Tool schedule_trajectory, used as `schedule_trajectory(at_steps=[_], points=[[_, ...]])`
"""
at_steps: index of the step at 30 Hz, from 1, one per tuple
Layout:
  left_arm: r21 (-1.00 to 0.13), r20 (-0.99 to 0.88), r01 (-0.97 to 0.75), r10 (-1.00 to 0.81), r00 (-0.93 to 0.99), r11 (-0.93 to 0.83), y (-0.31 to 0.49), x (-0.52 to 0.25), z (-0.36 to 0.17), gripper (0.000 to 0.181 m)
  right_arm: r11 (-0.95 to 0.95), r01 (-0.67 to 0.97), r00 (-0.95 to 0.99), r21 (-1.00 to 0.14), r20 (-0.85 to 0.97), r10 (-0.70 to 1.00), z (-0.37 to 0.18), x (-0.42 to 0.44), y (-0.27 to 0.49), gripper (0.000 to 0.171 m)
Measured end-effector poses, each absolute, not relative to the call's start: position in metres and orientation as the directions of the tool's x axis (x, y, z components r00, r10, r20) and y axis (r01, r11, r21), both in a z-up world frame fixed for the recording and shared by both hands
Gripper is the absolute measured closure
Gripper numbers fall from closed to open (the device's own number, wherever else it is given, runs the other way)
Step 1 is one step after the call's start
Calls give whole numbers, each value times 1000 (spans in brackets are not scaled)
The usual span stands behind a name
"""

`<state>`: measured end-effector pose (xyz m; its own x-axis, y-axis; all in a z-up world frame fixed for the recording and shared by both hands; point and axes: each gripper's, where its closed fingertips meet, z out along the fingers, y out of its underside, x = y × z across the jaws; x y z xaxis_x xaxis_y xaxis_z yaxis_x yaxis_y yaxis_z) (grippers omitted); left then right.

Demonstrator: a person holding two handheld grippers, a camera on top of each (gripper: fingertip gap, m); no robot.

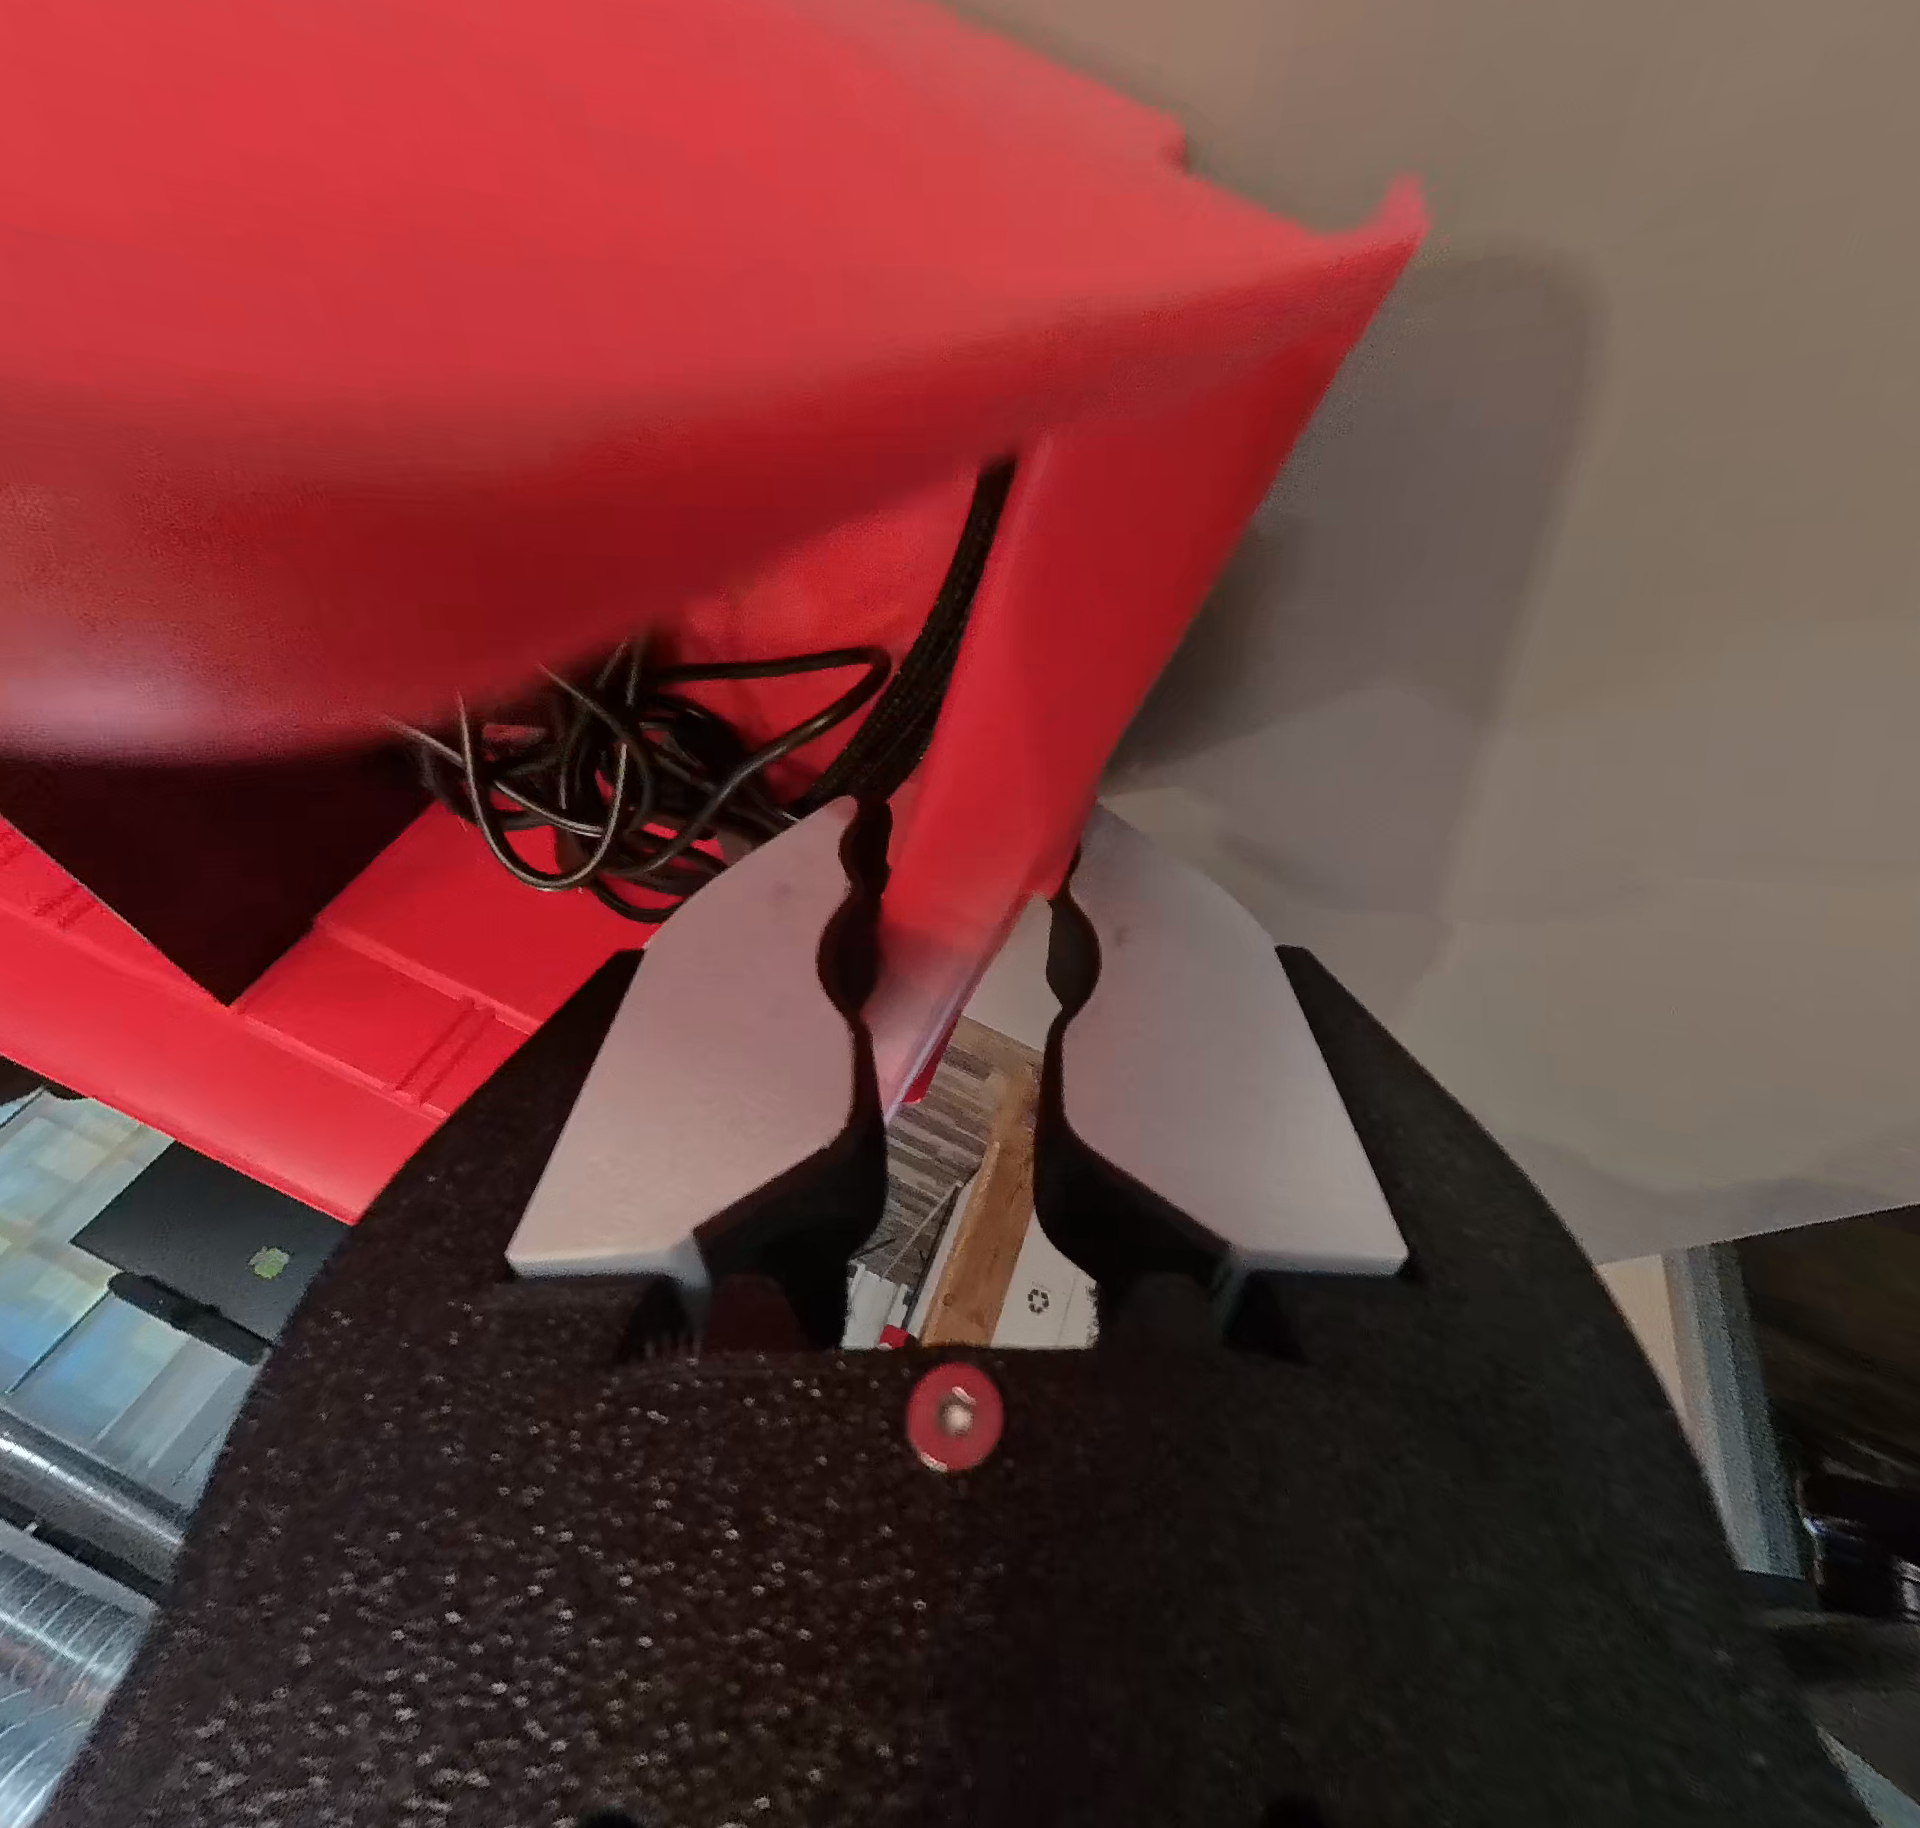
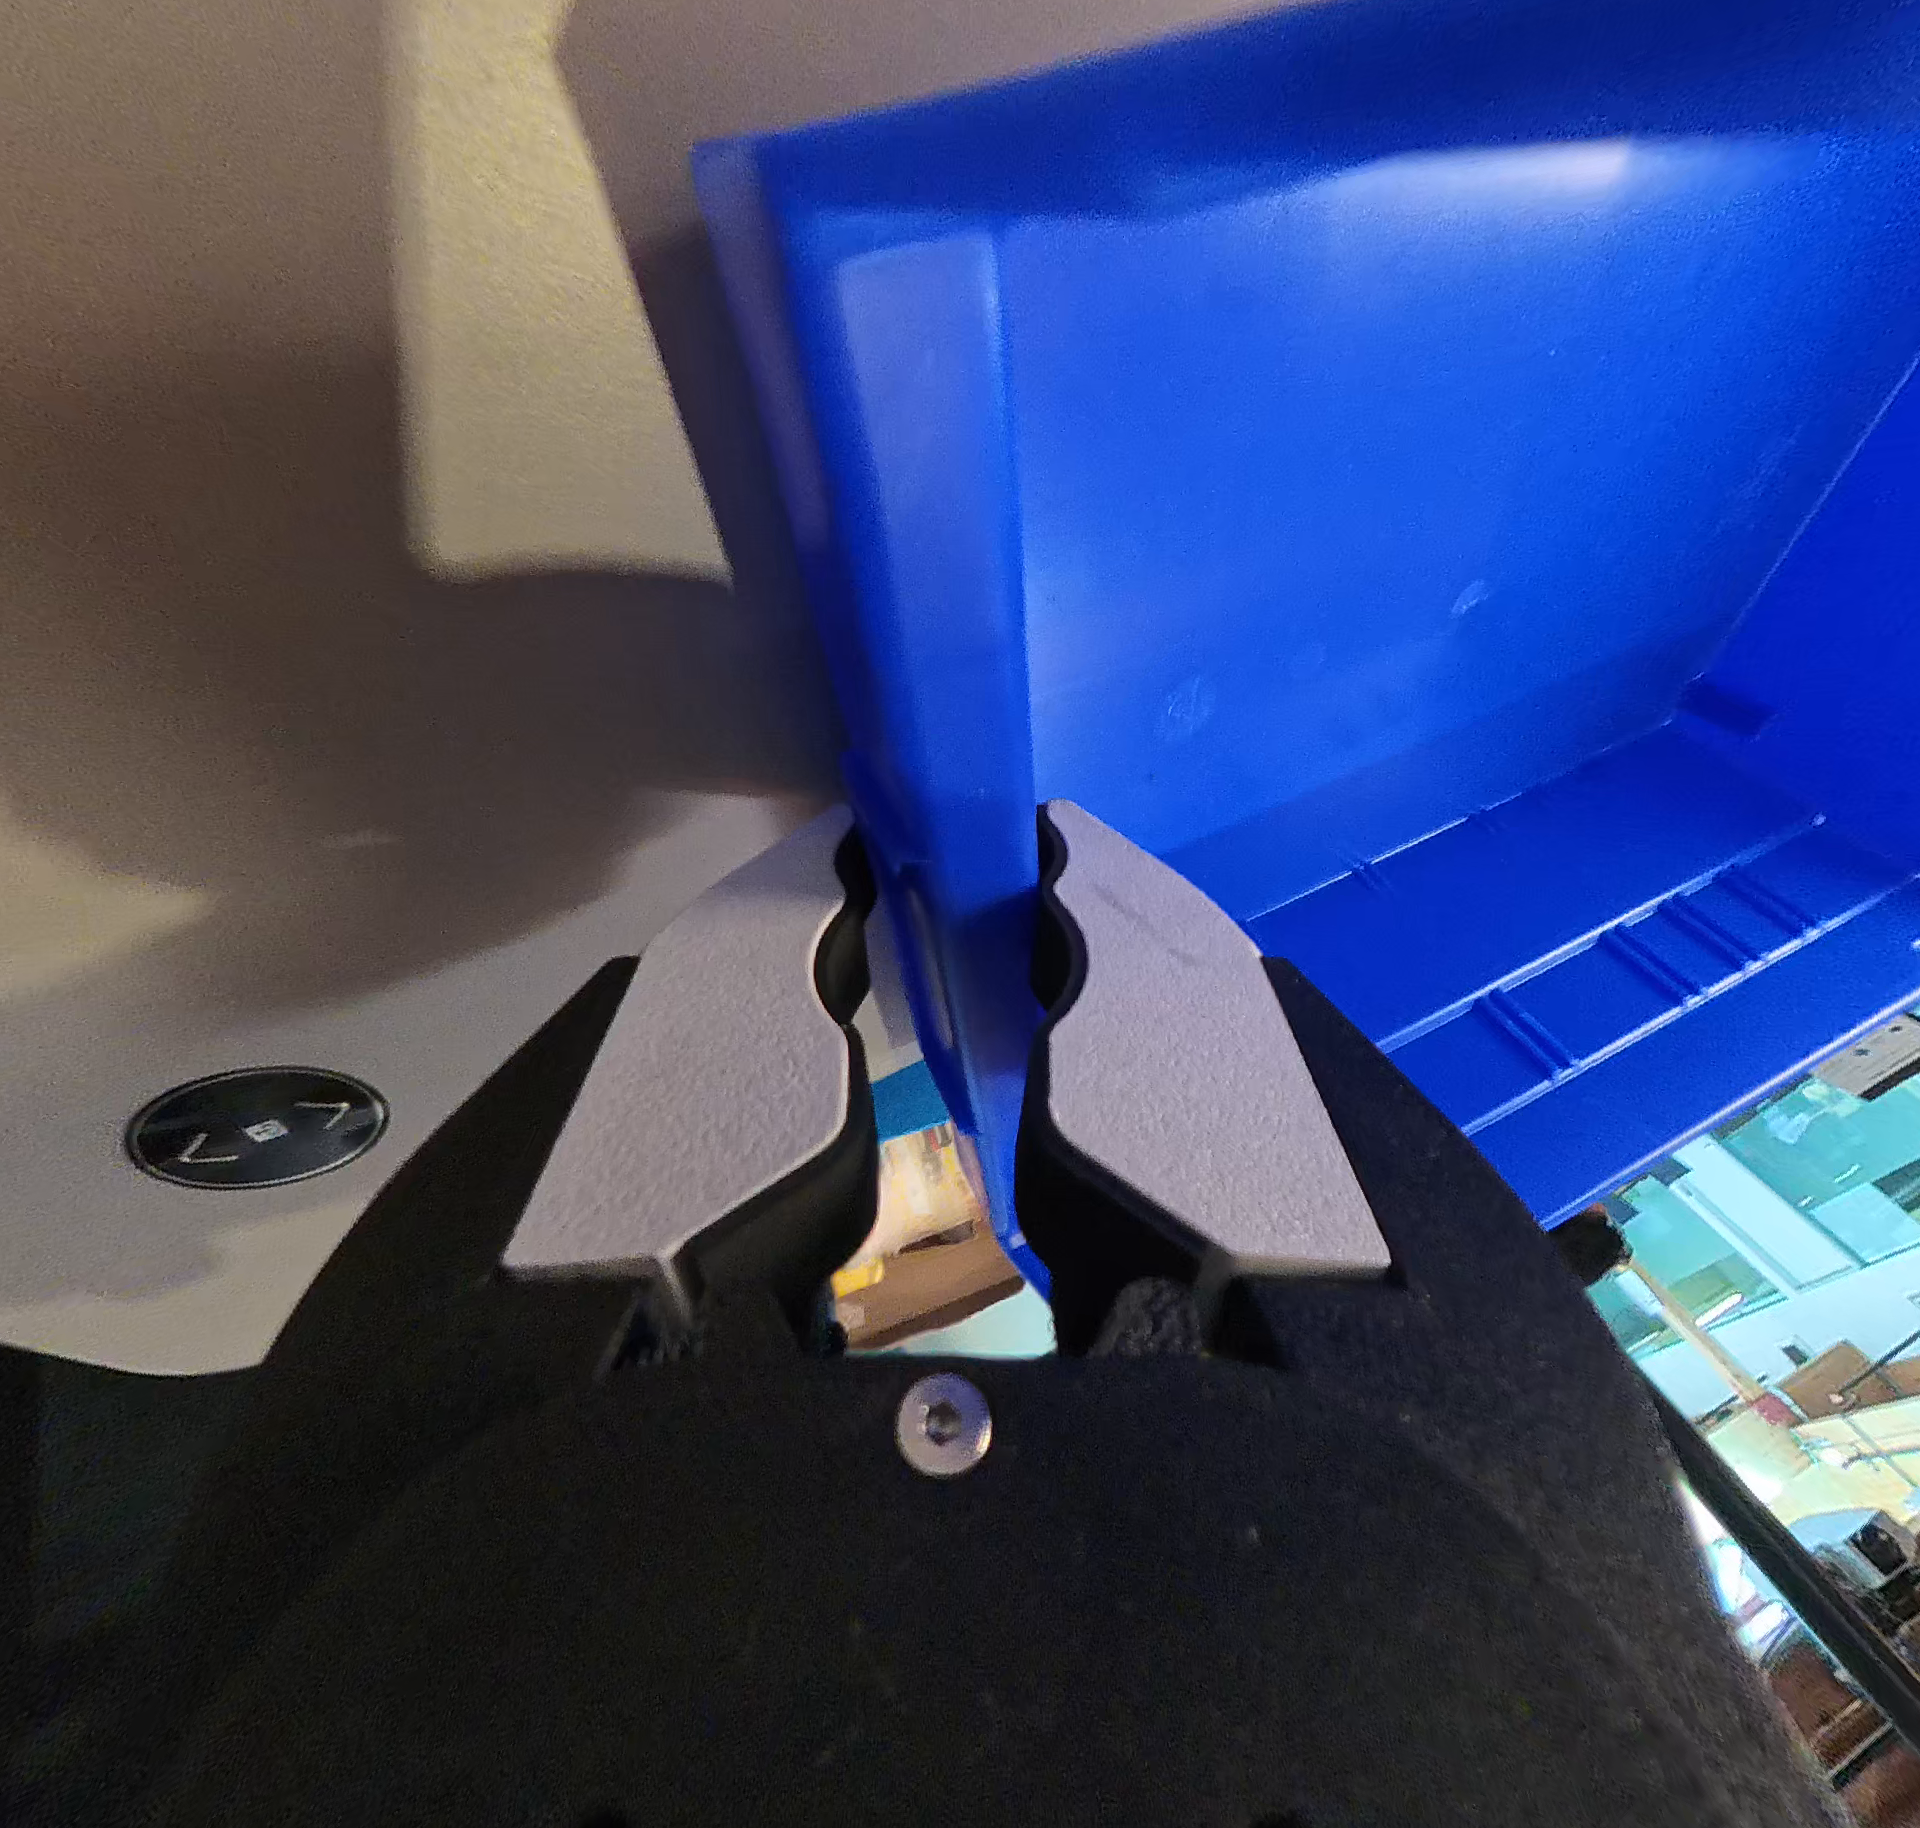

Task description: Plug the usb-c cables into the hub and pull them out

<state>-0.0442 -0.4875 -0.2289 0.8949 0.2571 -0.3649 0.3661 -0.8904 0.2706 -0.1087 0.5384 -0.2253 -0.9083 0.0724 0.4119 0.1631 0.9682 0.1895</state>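
Left wrist view: left hand-held gripper [image 1: 961,843] clamps red bin [image 1: 1039,635] wall, tangled black cables [image 1: 623,770] inside; right hand-held gripper [image 2: 945,833] clamps blue bin [image 2: 1351,531] wall.

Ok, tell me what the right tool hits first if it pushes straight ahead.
The right tool already straddles the side wall of the blue bin, one finger on each side. Going straight on, it would probably just slide along that wall toward the bin's back wall; depth is hard to judge.

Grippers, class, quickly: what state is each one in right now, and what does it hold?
Left gripper: closed on the side wall of the red bin, which has black cables inside.
Right gripper: closed on the side wall of the blue bin.
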Motion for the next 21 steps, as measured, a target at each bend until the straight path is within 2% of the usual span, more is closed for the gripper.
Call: schedule_trajectory(at_steps=[8, 21], points=[[262, -377, 303, 192, 906, -916, -485, -46, -229, 152, 992, 52, -897, 114, 442, -4, -225, -100, 509, 143], [227, -405, 283, 174, 898, -932, -480, -48, -230, 152, 984, 108, -893, 140, 449, 34, -225, -126, 506, 142]])
